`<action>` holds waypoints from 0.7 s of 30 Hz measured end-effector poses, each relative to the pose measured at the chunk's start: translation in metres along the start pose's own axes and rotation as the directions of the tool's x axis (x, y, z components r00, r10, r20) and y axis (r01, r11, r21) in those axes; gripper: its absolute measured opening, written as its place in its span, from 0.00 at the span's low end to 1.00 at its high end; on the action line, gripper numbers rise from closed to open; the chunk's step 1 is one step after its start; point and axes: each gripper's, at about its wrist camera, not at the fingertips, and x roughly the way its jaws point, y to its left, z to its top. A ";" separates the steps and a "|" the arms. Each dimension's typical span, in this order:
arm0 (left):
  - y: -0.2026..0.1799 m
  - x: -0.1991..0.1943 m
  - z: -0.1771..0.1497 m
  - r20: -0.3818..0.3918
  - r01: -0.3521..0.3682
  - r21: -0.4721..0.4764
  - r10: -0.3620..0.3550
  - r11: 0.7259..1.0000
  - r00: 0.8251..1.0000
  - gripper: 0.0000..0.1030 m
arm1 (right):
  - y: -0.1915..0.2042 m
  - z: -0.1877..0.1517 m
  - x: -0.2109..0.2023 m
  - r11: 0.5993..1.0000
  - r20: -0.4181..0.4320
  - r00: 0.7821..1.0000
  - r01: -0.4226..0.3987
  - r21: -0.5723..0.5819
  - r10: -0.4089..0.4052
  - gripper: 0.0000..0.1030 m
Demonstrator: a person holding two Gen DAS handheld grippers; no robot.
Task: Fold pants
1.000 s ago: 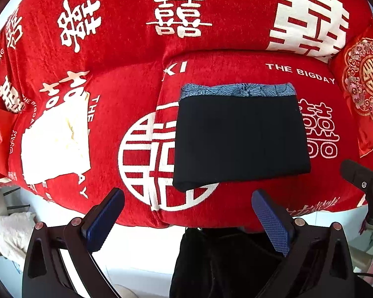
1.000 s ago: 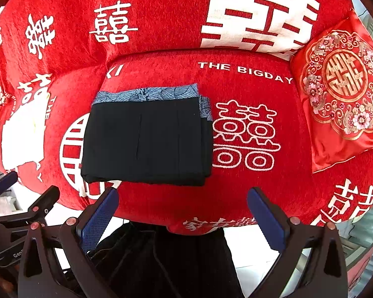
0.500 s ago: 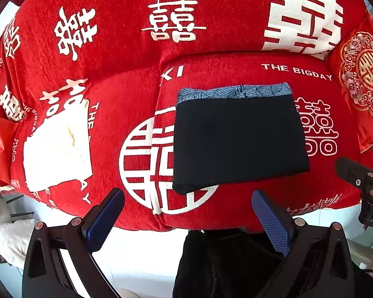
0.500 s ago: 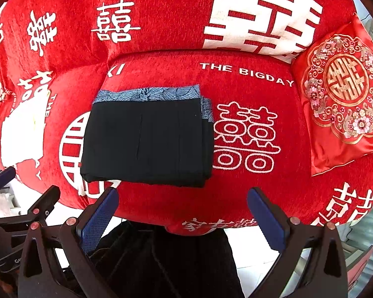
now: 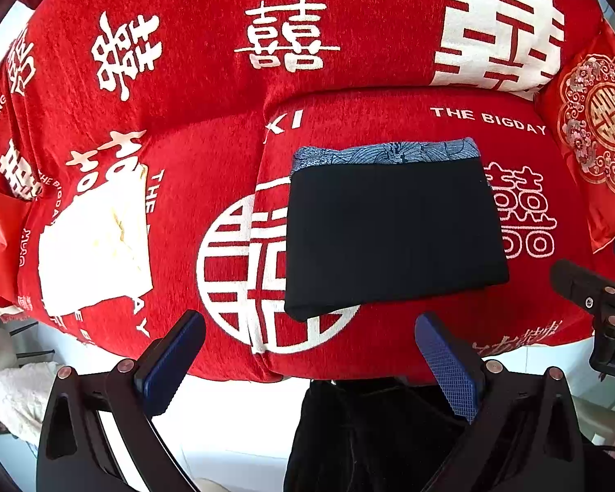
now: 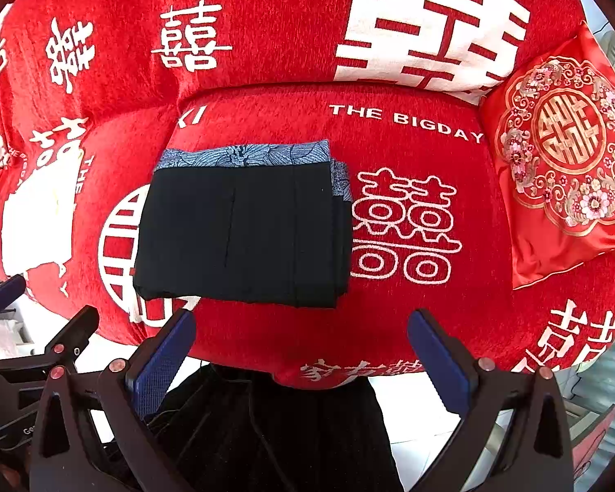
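Red sofa cover (image 5: 209,188) with white wedding characters fills both my views. I see my left gripper (image 5: 309,363) held in front of the front edge of the seat, its blue pads wide apart and nothing between them. My right gripper (image 6: 301,358) is at the same front edge, also spread wide and empty; in its view the left gripper appears low at the left side. Beyond the fingers, the folded black pants (image 5: 393,233) lie flat as a compact rectangle on the seat cushion, near its front edge and partly over a white circle print. A blue patterned waistband (image 6: 241,155) shows along the back edge of the fold. A white folded cloth (image 5: 94,250) lies well apart on the left seat cushion. A red embroidered pillow (image 6: 561,156) leans at the right end of the sofa.
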 end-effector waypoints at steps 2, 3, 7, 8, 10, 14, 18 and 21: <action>0.000 0.000 0.000 0.001 0.001 0.002 -0.001 1.000 1.000 1.00 | 0.000 0.000 0.000 1.000 0.000 1.000 0.001 -0.002 -0.001 1.00; 0.000 0.000 0.000 0.001 0.000 0.002 0.000 1.000 1.000 1.00 | 0.000 0.000 0.000 1.000 0.001 1.000 0.002 -0.002 -0.002 1.00; 0.000 -0.001 0.001 0.002 0.003 0.002 -0.003 1.000 1.000 1.00 | 0.001 -0.001 -0.001 1.000 -0.001 1.000 0.002 -0.005 -0.002 1.00; 0.000 -0.001 0.001 0.001 0.005 0.003 -0.005 1.000 1.000 1.00 | 0.001 -0.001 -0.001 1.000 -0.002 1.000 0.001 -0.004 -0.001 1.00; -0.001 0.000 0.000 -0.003 0.010 0.005 -0.010 1.000 1.000 1.00 | 0.002 -0.002 -0.002 1.000 -0.002 1.000 0.002 0.000 -0.002 1.00; -0.002 0.000 0.002 0.002 0.013 0.008 -0.013 1.000 1.000 1.00 | 0.003 -0.002 -0.002 1.000 -0.001 1.000 0.005 0.004 -0.005 1.00; -0.002 0.000 0.002 0.001 0.015 0.007 -0.015 1.000 1.000 1.00 | 0.004 -0.002 -0.002 1.000 -0.001 1.000 0.006 -0.002 -0.006 1.00; -0.004 -0.001 0.002 0.002 0.009 0.007 -0.009 1.000 1.000 1.00 | 0.004 -0.001 -0.002 1.000 0.001 1.000 0.007 -0.004 -0.007 1.00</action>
